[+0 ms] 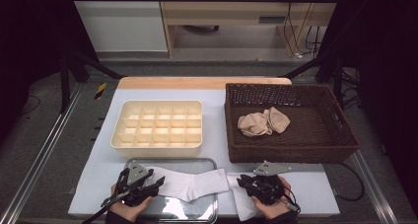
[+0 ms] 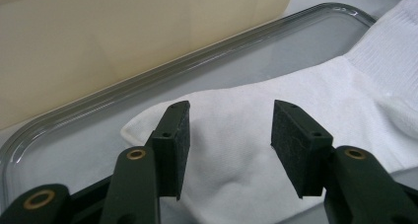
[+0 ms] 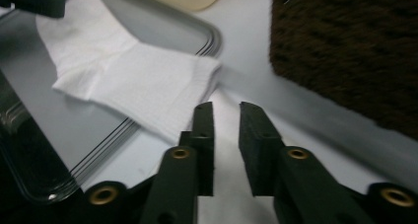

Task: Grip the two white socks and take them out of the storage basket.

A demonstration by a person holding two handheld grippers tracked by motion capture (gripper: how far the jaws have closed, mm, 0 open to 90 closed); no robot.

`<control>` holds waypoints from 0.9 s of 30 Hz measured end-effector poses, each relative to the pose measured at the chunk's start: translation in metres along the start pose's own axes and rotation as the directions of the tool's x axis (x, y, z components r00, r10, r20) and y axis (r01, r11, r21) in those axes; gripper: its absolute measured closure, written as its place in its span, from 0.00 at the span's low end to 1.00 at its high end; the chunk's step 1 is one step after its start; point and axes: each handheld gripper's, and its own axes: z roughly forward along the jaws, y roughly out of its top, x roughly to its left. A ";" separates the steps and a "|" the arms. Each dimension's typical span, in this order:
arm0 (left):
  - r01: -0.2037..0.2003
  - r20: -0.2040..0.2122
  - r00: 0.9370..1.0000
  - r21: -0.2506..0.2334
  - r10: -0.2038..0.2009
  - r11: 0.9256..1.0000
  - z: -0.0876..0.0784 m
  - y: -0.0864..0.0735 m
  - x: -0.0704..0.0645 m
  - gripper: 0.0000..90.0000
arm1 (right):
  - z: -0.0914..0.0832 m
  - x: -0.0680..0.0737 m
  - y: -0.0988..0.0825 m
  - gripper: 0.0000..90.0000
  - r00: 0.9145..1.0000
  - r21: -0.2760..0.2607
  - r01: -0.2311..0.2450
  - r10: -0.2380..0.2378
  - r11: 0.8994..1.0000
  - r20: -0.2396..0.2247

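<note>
Left gripper [image 2: 230,150]: jaws spread, straddling the toe end of a white sock [image 2: 256,135]; pads clear of the cloth, nothing pinched.
Right gripper [image 3: 226,145]: jaws a narrow gap apart, over a second white cloth [image 3: 224,184] lying on the table; whether the pads grip it cannot be told.
White sock [image 1: 190,183]: flat on a metal tray [image 1: 207,162] at the near edge, long axis across the table, toe toward the left gripper [image 1: 135,184], ribbed cuff toward the right gripper [image 1: 263,187] and past the tray rim.
Second cloth [image 1: 242,204]: largely covered by the right hand, its shape unclear.
Surface: pale blue-white mat [image 1: 217,110] on a wooden table.
Cream divided box [image 1: 157,125], behind the tray.
Brown wicker basket [image 1: 340,135] to the right, holding a beige bundle of socks [image 1: 261,121].
Room: grey floor, wooden furniture at the back, cables, dark frame at the sides.
</note>
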 end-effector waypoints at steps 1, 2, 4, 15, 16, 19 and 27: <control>0.001 0.001 1.000 0.000 -0.001 1.000 0.000 0.000 0.000 0.54 | 0.002 0.002 -0.002 0.80 1.000 0.010 0.012 -0.012 1.000 -0.002; 0.001 0.000 1.000 -0.002 -0.001 1.000 -0.001 -0.001 0.001 0.54 | 0.004 0.004 -0.005 0.77 1.000 0.024 0.009 -0.009 1.000 0.000; 0.003 0.003 1.000 0.000 -0.003 1.000 -0.001 -0.002 0.001 0.54 | 0.005 0.003 -0.011 0.75 1.000 0.044 0.015 -0.015 0.999 0.008; 0.006 0.000 1.000 0.010 -0.006 1.000 0.002 -0.004 0.002 0.54 | 0.010 0.001 -0.015 1.00 0.999 0.112 0.029 -0.032 0.993 0.021; 0.007 0.000 1.000 0.010 -0.007 1.000 0.002 -0.004 0.003 0.54 | 0.009 0.000 -0.015 1.00 0.999 0.109 0.023 -0.025 0.994 0.022; 0.008 0.000 1.000 0.011 -0.008 1.000 0.002 -0.004 0.003 0.54 | 0.002 -0.003 -0.011 1.00 1.000 0.075 0.005 -0.007 0.997 0.025; 0.013 0.004 1.000 0.010 -0.013 1.000 0.002 -0.004 0.004 0.54 | -0.009 -0.011 0.000 1.00 0.998 -0.005 -0.007 0.007 1.000 0.055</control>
